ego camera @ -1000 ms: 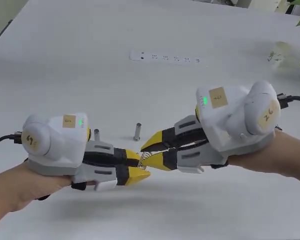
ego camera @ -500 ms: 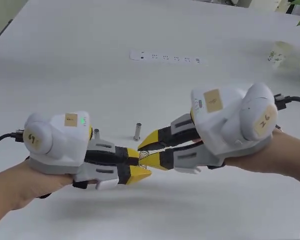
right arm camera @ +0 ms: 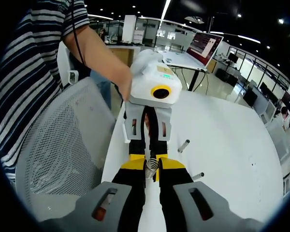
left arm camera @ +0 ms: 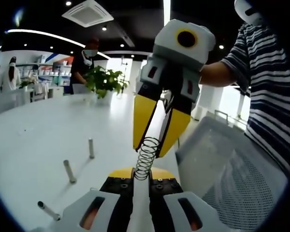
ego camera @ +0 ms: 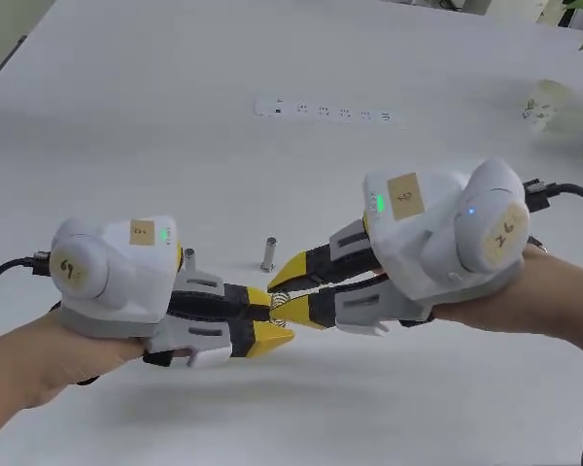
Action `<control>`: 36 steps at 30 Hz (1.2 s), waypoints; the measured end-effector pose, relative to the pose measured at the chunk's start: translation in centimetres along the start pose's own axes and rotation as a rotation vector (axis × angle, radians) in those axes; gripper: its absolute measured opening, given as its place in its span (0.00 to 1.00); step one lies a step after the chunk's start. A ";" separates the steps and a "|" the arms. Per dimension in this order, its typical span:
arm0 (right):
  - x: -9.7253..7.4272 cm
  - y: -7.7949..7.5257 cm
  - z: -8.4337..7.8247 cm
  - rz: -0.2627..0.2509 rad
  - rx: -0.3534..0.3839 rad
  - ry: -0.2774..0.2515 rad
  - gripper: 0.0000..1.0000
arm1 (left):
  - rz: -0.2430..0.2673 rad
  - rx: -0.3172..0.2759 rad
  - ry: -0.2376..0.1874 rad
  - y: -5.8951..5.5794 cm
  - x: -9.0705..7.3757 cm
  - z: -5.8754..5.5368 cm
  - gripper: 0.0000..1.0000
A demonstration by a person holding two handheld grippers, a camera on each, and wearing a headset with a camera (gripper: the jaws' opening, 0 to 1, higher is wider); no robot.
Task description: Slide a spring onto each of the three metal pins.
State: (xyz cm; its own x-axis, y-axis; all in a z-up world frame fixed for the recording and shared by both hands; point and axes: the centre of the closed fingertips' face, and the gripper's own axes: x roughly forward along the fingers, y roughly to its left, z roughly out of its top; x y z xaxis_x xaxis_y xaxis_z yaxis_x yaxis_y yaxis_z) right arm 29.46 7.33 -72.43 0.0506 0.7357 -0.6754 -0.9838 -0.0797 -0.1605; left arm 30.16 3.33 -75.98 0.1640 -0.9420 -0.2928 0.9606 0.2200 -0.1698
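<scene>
The left gripper (left arm camera: 137, 174) has its yellow tips closed on one end of the spring (left arm camera: 146, 157), so the coil juts straight out along its jaws like a short stalk; gripped by the end that way, the rest of its length is free for the other tool. The right gripper (left arm camera: 152, 151) faces it tip to tip, jaws a little apart and standing either side of the spring's free end; whether they touch the coils I cannot tell. The pose reads as a hand-over or re-grip, likely to line the spring up before it goes over a pin. Both tools appear lifted off the white table (ego camera: 369, 58), which would leave the coil clear of the surface. In the left gripper view, off to one side of its jaws, are the far pin (left arm camera: 91, 148) and the middle pin (left arm camera: 69, 171), both upright, and the near pin (left arm camera: 48, 210), seemingly tilted or lying; none carries a spring, so the task looks barely begun. Well beyond both tools, a power strip (ego camera: 321, 112) lies flat.
</scene>
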 end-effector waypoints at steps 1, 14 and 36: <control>0.0 0.0 0.0 0.001 0.000 0.001 0.07 | 0.002 0.002 0.001 0.0 0.0 0.0 0.03; 0.2 -0.1 0.1 -0.005 0.011 -0.008 0.07 | 0.026 -0.025 -0.018 0.3 -0.2 0.1 0.05; 0.0 -0.4 0.1 -0.013 -0.013 0.007 0.07 | 0.067 -0.045 -0.038 0.7 -0.7 0.6 0.20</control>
State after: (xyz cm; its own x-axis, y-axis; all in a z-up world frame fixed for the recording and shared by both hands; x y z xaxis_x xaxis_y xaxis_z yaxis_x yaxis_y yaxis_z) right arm 29.84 7.43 -72.32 0.0644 0.7317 -0.6786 -0.9808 -0.0789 -0.1781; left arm 30.86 3.99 -75.36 0.2364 -0.9338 -0.2686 0.9365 0.2927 -0.1932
